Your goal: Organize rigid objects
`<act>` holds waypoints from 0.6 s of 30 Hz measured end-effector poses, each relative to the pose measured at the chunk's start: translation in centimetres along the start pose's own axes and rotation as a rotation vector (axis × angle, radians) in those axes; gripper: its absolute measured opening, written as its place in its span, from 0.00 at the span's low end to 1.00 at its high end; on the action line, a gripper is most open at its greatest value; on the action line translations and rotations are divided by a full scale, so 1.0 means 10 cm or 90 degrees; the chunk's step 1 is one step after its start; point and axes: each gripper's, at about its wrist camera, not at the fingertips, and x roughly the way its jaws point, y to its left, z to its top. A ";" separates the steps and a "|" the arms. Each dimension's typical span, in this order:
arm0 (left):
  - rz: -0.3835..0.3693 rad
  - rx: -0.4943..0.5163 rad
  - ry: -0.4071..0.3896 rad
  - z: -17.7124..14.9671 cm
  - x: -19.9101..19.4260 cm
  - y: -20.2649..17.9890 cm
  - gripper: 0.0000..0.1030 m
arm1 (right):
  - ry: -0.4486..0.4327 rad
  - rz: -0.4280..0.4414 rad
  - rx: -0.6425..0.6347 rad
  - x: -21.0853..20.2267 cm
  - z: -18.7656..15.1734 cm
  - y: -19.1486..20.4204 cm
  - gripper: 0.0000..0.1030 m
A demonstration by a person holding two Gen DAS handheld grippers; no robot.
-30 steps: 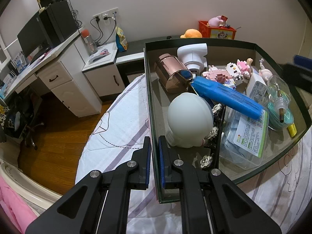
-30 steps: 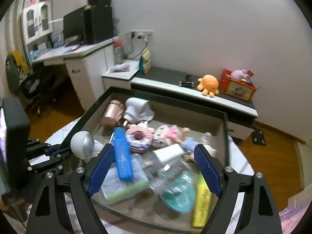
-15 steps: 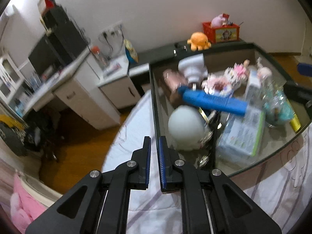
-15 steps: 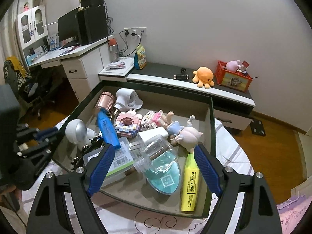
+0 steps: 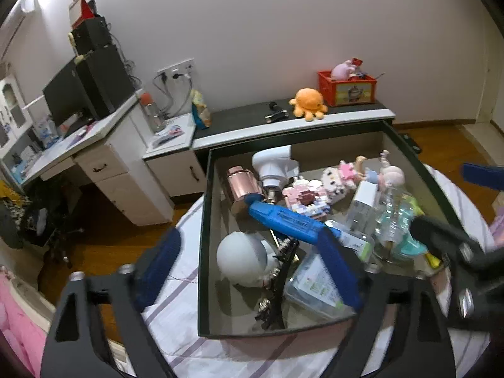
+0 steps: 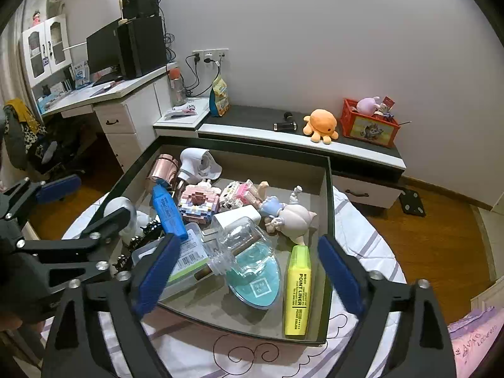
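- The left gripper [image 5: 249,267] hung above the near-left corner of the dark tray [image 5: 203,220]; its jaws had just been opening and stood spread wide, one blue pad outside the tray's left wall and the other over the inside, with nothing pinched between them.
- The right gripper [image 6: 249,271] hovered over the tray's near edge with its jaws also freshly widened and spread, nothing touching the pads.
- Nearest inside the tray, against its right wall, lay the yellow highlighter [image 6: 297,289], its long axis running from the near edge toward the far wall, its cap end probably the farther one.
- Just left of it sat a teal oval case [image 6: 256,278] with a clear bottle [image 6: 239,242] lying tilted across it, and left of that a clear plastic box [image 6: 186,260] with a barcode label.
- By the tray's left wall rested a white round-headed figure [image 5: 242,253], with a dark hair clip [image 5: 277,286] just beside it.
- The blue marker [image 6: 167,211] lay propped on the plastic box, its long axis slanting from that box toward the tray's far-left corner.
- Mid-tray sat a pink block donut [image 6: 198,204], a pink-and-white block figure [image 6: 241,193], a white box [image 6: 236,215] and a pale doll [image 6: 291,217] lying on its side.
- In the far-left corner a rose-gold cylinder [image 6: 162,170] lay beside a white device [image 6: 197,163].
- Beyond the tray, a low cabinet held an orange octopus plush [image 6: 321,124].
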 end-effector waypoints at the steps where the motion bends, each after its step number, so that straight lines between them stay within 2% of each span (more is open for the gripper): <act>1: 0.002 0.000 -0.001 0.00 0.01 -0.02 0.91 | -0.001 -0.004 0.001 0.00 0.00 0.00 1.00; 5: -0.006 -0.019 0.001 0.01 0.06 -0.05 0.97 | -0.009 -0.005 0.007 -0.01 0.00 -0.06 1.00; 13: -0.036 -0.047 -0.002 0.00 0.02 -0.06 0.99 | -0.017 -0.009 0.011 -0.06 -0.02 -0.13 1.00; 18: -0.042 -0.060 -0.014 -0.05 -0.14 -0.04 0.99 | -0.022 -0.005 0.010 -0.18 -0.07 -0.11 1.00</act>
